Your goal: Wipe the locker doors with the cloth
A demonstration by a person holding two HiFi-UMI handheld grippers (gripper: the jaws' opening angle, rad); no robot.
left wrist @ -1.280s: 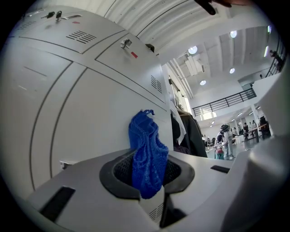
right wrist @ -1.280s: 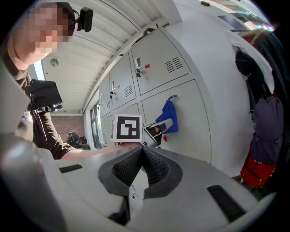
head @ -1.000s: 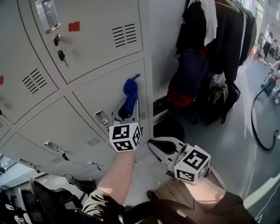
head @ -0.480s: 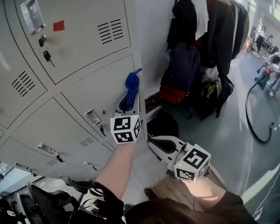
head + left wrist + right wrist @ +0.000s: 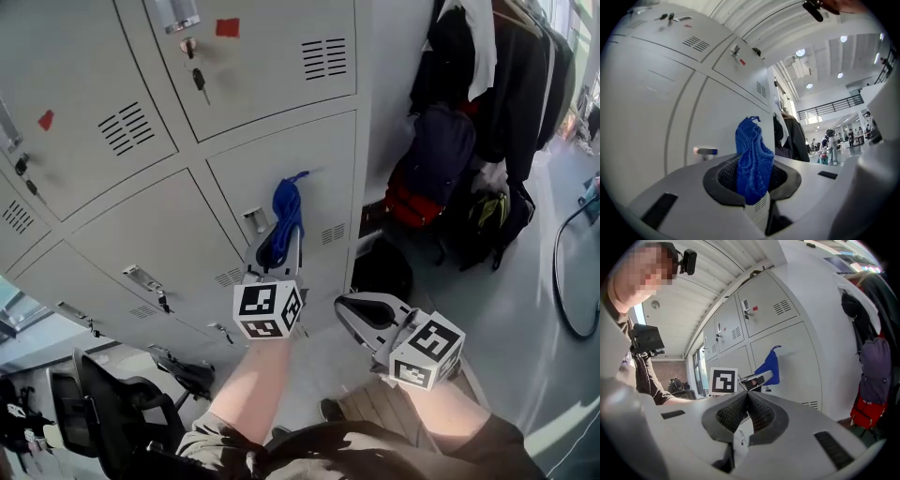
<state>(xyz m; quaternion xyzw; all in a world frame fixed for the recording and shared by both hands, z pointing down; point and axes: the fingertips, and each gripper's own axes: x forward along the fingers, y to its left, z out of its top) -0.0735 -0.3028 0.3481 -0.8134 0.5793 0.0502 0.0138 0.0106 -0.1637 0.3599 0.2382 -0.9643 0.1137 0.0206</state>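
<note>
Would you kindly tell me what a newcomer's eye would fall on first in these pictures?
The bright blue cloth stands out first, pinched in the left gripper and held close in front of a grey locker door in the middle of the head view. Below and to the right of it, the right gripper is shut and empty. To the right of the lockers hang dark coats, with bags beneath them.

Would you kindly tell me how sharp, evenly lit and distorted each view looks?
Head view: sharp, evenly lit, locker doors only slightly bowed. Left gripper view: strong fisheye, dark corners, cloth crisp, ceiling lamps blown out. Right gripper view: same fisheye, dark corners, washed-out glare top right.
</note>
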